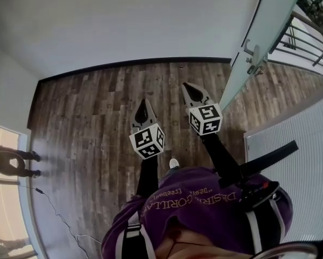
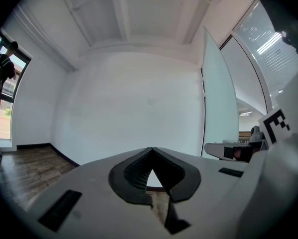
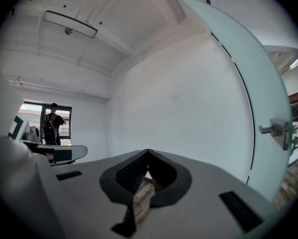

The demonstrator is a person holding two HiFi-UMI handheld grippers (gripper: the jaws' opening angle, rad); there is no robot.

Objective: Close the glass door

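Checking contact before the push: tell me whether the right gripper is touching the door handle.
No: the right gripper is shut on nothing, and the door handle stands well apart to its right.

The person's black-sleeved left arm point(image 1: 148, 178) and black-sleeved right arm point(image 1: 222, 156) reach forward side by side, holding the left grey two-jaw gripper point(image 1: 144, 103) level and nearer, the right grey two-jaw gripper point(image 1: 187, 87) slightly farther right, both with jaws pressed together and empty.
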